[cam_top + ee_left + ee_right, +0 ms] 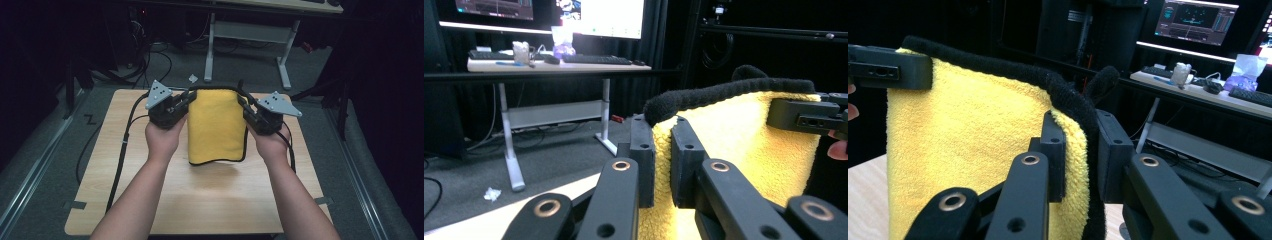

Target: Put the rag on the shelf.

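Note:
A yellow towel with a black hem [216, 127] hangs above the wooden table [150, 200], held up by its two top corners. My left gripper [186, 100] is shut on the towel's top left corner; in the left gripper view the yellow pile [744, 145] is pinched between the two black jaws of that gripper [663, 131]. My right gripper [245, 103] is shut on the top right corner, and its own view shows the black hem [1068, 100] clamped between the jaws of the gripper [1083, 125]. The towel's lower edge hangs just over the tabletop.
Beyond the table's far edge stands a desk on white legs [212, 45] with cables on the floor [150, 60]. A keyboard and monitor sit on that desk [594, 59]. A scrap of paper [192, 78] lies on the floor behind the table.

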